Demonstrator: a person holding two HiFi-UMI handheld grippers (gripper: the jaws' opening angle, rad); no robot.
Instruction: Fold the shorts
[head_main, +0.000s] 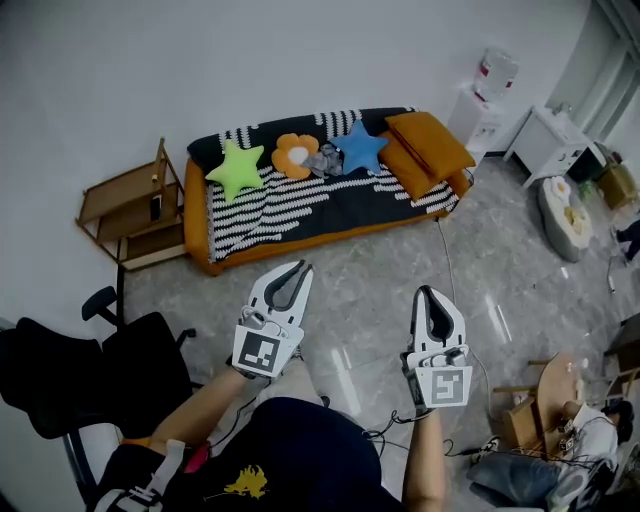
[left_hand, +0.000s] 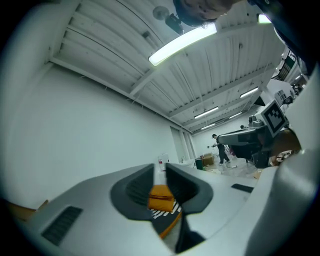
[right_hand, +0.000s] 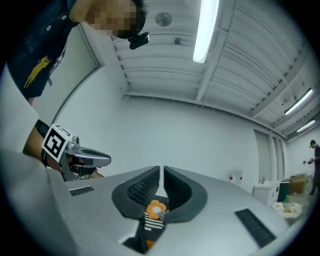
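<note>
A crumpled grey-blue cloth (head_main: 322, 160), possibly the shorts, lies at the back of the sofa (head_main: 300, 205) between a flower cushion (head_main: 295, 154) and a blue star cushion (head_main: 359, 147). My left gripper (head_main: 297, 268) and right gripper (head_main: 424, 292) are held side by side over the floor, well short of the sofa. Both are shut with nothing between the jaws. In the left gripper view the left gripper (left_hand: 160, 167) points at the sofa's orange cushions (left_hand: 161, 197). Past the right gripper (right_hand: 161, 170), the right gripper view shows the flower cushion (right_hand: 157, 208).
A green star cushion (head_main: 236, 168) and orange cushions (head_main: 428, 145) also lie on the sofa. A wooden shelf (head_main: 130, 208) stands to its left and a black office chair (head_main: 100, 370) near me. A water dispenser (head_main: 483, 105), a white table (head_main: 555, 140) and floor cables (head_main: 400, 430) are to the right.
</note>
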